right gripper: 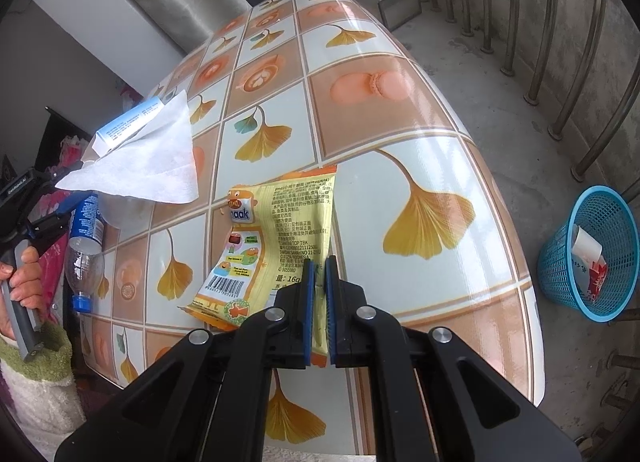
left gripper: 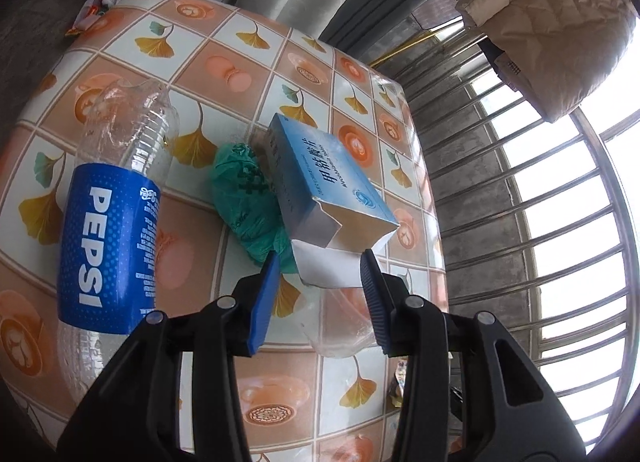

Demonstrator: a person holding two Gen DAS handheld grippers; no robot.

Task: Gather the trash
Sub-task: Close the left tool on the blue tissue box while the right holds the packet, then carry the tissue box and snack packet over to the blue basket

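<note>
A home balcony or enclosed porch is indicated. Bare concrete floor (right gripper: 500, 110) and a curved metal railing (right gripper: 560, 74) are seen beside the tabletop (right gripper: 400, 110), which is covered in a household oilcloth printed with ginkgo leaves and coffee cups. A padded jacket (left gripper: 540, 18) is hung by the barred window (left gripper: 560, 182). A small blue plastic basket (right gripper: 592, 254) is stood on the floor.

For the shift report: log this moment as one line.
left claw: open at blue box | right claw: shut on snack wrapper | Pepsi bottle: on table | basket: on floor
</note>
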